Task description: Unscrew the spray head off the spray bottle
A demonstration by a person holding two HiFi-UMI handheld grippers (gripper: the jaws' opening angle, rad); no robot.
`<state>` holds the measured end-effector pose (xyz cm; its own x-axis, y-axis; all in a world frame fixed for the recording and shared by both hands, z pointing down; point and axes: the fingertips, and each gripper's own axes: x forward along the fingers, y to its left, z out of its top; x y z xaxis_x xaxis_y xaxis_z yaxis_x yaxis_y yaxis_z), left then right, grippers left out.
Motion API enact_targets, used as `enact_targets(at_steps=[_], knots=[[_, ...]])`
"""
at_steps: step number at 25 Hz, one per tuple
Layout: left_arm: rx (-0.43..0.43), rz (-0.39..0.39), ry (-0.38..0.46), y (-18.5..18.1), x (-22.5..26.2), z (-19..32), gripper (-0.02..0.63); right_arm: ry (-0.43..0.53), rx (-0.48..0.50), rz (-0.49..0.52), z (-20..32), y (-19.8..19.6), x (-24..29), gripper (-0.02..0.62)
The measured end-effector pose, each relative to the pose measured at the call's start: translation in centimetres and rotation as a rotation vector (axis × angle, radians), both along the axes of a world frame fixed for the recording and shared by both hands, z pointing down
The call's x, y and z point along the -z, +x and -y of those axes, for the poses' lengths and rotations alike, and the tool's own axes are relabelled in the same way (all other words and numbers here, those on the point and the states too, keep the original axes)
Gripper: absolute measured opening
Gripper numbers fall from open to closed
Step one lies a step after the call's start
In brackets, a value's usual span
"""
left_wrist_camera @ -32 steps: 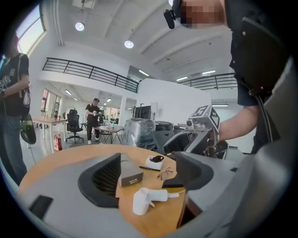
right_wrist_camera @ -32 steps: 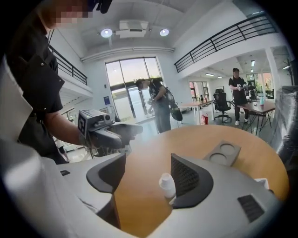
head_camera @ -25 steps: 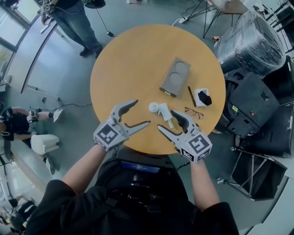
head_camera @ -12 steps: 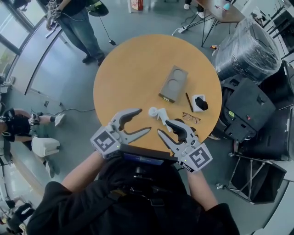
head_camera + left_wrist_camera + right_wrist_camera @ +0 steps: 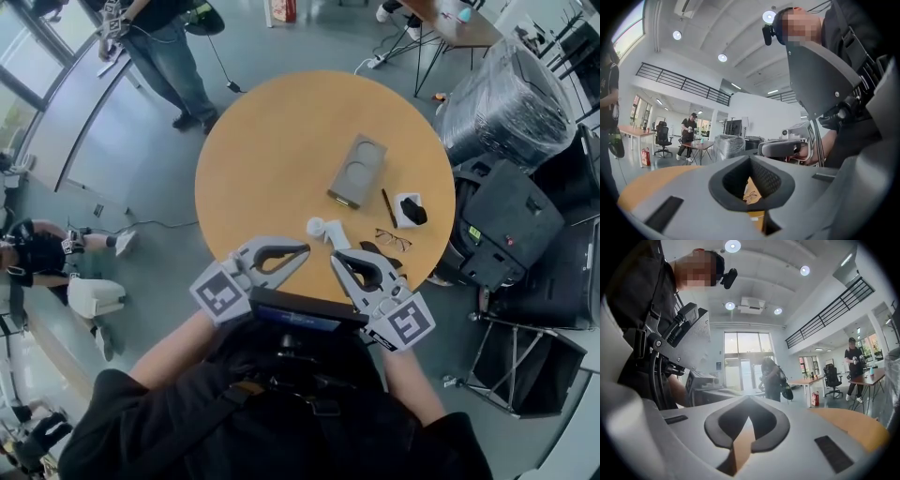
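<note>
Room: large open hall with a grey floor; a round wooden table stands in front of the person.
Landmark: grey tray with two round hollows, lying near the middle of the table.
Change: both grippers have just been closing, from wide spread a second ago to pressed together now, and nothing is between the fingers. Both have also drawn back from the tray toward the person's body.
Left gripper: fingers pressed together and empty; it is on the person's side of the tray and a little to the left, over the table edge.
Right gripper: fingers pressed together and empty; it is on the person's side of the tray, just beside the left gripper and tip to tip with it.
Meaning for the task: I judge that no hold is taken at this moment. The work is either at a pause or at its end, because both grippers are away from the task's thing.
Spray bottle: it lies on its side on the table, on the person's side of the tray, between the tray and the two grippers, and neither gripper touches it.
Look: small, white plastic, with a round end and a thinner part. It is too small here to tell whether the spray head is on or already off.
Other things: a pen, glasses and a white box lie to the right of the tray.
</note>
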<state>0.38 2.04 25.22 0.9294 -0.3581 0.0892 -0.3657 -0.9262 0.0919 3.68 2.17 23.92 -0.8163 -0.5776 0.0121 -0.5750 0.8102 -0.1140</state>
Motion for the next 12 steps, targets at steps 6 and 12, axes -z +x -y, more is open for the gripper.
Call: enact_targets(at_steps=[6, 12], knots=[[0.010, 0.000, 0.003, -0.17, 0.33, 0.50, 0.017, 0.004, 0.011, -0.027, 0.26, -0.38, -0.28, 0.012], [0.018, -0.005, -0.006, -0.19, 0.05, 0.82, 0.017, 0.003, 0.033, -0.047, 0.13, -0.64, -0.65, 0.012]])
